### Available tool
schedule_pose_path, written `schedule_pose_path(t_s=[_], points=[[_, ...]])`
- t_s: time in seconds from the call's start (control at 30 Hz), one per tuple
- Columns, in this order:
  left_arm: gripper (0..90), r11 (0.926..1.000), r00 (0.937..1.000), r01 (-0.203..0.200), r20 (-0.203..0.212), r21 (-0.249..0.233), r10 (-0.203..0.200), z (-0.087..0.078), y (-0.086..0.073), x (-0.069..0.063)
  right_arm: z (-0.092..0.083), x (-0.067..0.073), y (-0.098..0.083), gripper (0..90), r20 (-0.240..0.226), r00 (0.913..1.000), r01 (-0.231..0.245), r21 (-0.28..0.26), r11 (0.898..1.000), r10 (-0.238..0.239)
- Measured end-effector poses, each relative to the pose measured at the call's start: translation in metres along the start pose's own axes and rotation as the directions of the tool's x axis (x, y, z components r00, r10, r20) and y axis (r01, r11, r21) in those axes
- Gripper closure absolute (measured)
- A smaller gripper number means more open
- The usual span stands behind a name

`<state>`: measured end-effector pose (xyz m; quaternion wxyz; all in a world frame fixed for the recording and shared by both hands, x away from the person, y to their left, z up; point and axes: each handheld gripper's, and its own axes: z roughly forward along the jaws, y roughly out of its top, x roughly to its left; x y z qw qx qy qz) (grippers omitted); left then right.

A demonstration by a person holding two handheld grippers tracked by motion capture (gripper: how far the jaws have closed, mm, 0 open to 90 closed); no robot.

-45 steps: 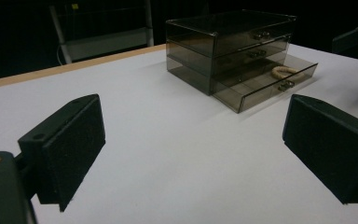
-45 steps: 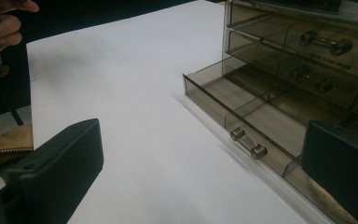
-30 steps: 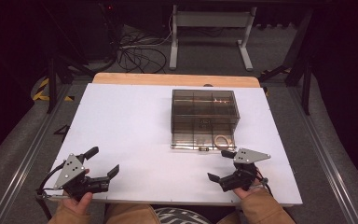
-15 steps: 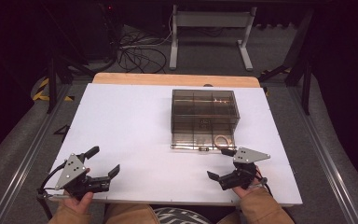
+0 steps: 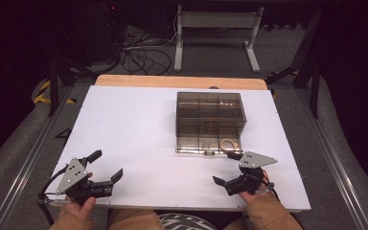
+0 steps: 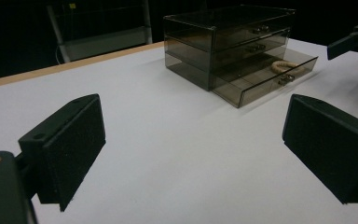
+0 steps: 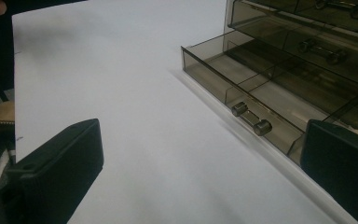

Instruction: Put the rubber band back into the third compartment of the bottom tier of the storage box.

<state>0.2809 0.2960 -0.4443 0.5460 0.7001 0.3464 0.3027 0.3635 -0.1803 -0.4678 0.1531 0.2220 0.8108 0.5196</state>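
A smoked-plastic drawer unit point(image 5: 210, 121) stands right of centre on the white tabletop point(image 5: 124, 124). Its bottom drawer point(image 6: 266, 74) is pulled out and holds a tan ring point(image 6: 283, 66). The left hand-held gripper point(image 5: 106, 166) rests at the near left edge, jaws wide and empty. The right hand-held gripper point(image 5: 227, 168) sits just before the open drawer, jaws likewise wide and empty.

A drawer unit point(image 5: 211, 120) stands mid-table point(image 5: 124, 120), right of centre, its bottom drawer point(image 5: 206, 143) pulled toward me with a ring point(image 5: 228, 144) inside; my right gripper point(image 5: 229, 168) sits just before it, my left gripper point(image 5: 106, 165) well apart
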Motion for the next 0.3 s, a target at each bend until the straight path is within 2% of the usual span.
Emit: schedule_pose_path(t_s=[0.3], points=[[6.4,1.0000,1.0000,0.007,0.003,-0.002,-0.007,0.0000,-0.0001,0.0008,-0.0018,0.0004,0.0020,0.0,0.010,0.9999,0.009,0.003,1.000,-0.009]])
